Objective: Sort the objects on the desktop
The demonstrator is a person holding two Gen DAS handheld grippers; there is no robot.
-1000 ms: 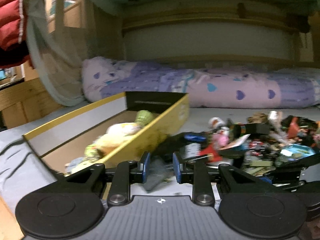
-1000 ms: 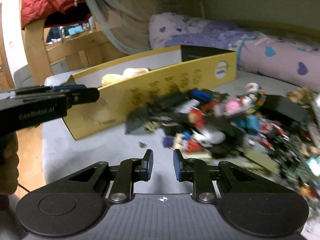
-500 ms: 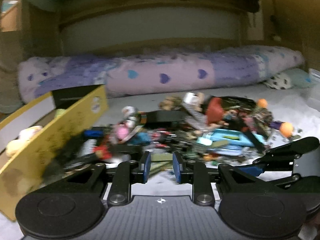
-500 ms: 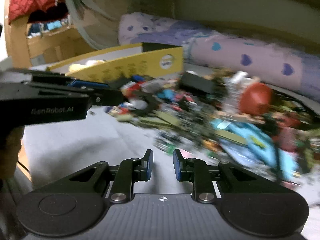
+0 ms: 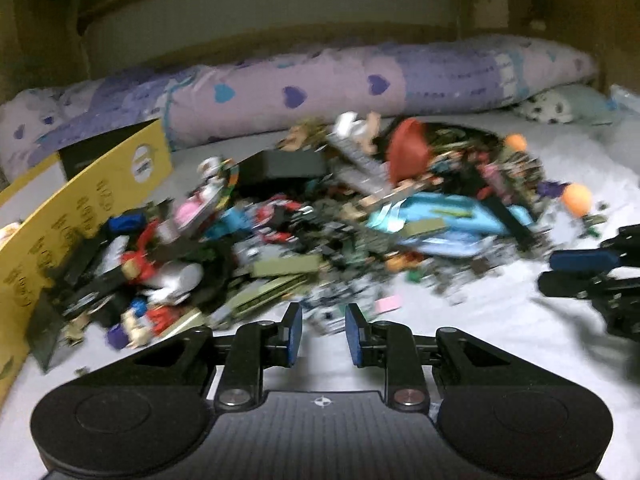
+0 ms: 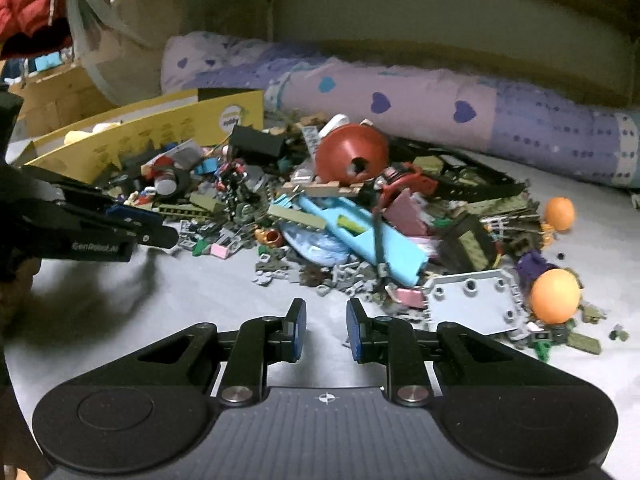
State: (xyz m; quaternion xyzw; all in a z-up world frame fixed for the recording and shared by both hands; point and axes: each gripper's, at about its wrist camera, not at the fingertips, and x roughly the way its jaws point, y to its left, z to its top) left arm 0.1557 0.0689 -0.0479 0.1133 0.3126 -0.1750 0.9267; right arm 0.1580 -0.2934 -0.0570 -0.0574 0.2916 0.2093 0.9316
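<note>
A big heap of small toys and building bricks (image 5: 328, 232) (image 6: 320, 208) lies on a grey sheet. In it I see a red dome-shaped piece (image 6: 351, 155), a light blue flat toy (image 6: 360, 232), a grey studded plate (image 6: 474, 302) and two orange balls (image 6: 555, 295) (image 6: 559, 213). A yellow cardboard box (image 5: 76, 216) (image 6: 160, 132) with soft toys stands at the left of the heap. My left gripper (image 5: 323, 334) hovers open and empty at the heap's near edge. My right gripper (image 6: 326, 334) is open and empty, just short of the grey plate.
A rolled purple quilt with hearts (image 5: 340, 88) (image 6: 440, 108) lies behind the heap against a wooden bed frame. Bare grey sheet (image 6: 208, 304) stretches in front of the heap. A red jacket (image 6: 28, 4) hangs at the upper left. Each gripper shows in the other's view (image 5: 592, 272) (image 6: 100, 228).
Both grippers swung rightward from the yellow box toward the middle and right of the heap and sank closer to it. Their jaws kept the same gap, with nothing taken hold of.
</note>
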